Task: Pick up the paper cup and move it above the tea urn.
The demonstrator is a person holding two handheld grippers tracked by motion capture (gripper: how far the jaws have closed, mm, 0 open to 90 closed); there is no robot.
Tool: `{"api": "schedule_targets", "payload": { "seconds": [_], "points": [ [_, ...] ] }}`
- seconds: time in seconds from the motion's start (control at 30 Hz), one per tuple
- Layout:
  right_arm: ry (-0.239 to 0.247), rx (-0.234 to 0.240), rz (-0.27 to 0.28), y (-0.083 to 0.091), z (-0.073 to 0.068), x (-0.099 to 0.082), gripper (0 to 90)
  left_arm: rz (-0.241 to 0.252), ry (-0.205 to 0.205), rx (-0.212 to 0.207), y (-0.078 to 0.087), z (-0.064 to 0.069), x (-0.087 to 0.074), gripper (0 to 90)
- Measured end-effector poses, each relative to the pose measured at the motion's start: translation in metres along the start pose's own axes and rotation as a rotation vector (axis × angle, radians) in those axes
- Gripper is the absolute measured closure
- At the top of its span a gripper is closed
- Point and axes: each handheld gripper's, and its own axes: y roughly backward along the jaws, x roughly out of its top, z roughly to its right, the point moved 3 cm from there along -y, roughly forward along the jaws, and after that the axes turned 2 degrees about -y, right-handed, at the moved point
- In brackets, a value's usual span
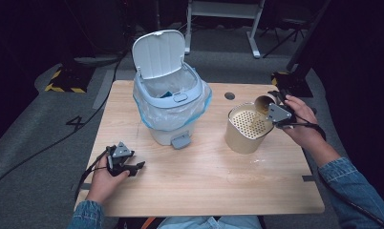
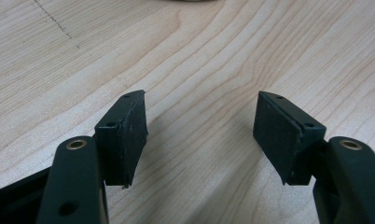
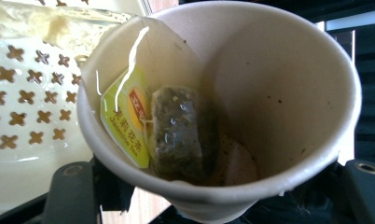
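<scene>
**Cup w/ tea bag tipping over strainer can**

High view: pale wood-grain table is sitting on grey carpet in a dark room; a white desk frame is standing behind it. Near the far edge, left of centre, a white pedal bin is standing w/ lid up and a clear, blue-rimmed liner spilling over its rim. Toward the right edge a round cream can w/ a perforated insert is standing upright. The right gripper is holding a paper cup tilted over the can's far right rim. The left gripper is resting near the front left corner, well apart from bin and can.

Left gripper view: black jaws w/ flat rubbery pads are standing spread wide, nothing btwn them, bare wood grain below.

Right gripper view: jaws are clamping the cup from both sides, cup mouth facing the camera. Inside, a dark wet tea bag is sticking to the cup wall, its yellow-green tag and white string beside it. Behind, at left, the insert's cross-shaped holes are showing.
</scene>
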Motion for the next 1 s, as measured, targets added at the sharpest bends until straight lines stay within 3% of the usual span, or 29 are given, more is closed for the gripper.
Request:
{"api": "schedule_targets", "payload": {
  "seconds": [0.13, 0.4, 0.7, 0.87, 1.0],
  "points": [
    [0.107, -0.042, -0.034, 0.000, -0.002, 0.005, 30.3, 0.000, 0.000, 0.000, 0.000, 0.000, 0.000, 35.2],
    [0.414, -0.161, -0.125, 0.000, -0.013, 0.018, 30.4, 0.000, -0.001, 0.000, 0.000, 0.000, 0.000, 35.2],
    [0.668, -0.266, -0.188, -0.001, -0.022, 0.029, 30.4, 0.000, -0.001, 0.000, 0.000, 0.000, 0.000, 35.2],
    [0.826, -0.352, -0.234, 0.002, -0.024, 0.033, 30.4, 0.000, -0.001, 0.000, 0.000, 0.000, 0.000, 35.2],
    [0.849, -0.378, -0.245, 0.005, -0.025, 0.035, 30.3, 0.000, -0.001, 0.000, 0.000, 0.000, 0.000, 35.2]
  ]
}}
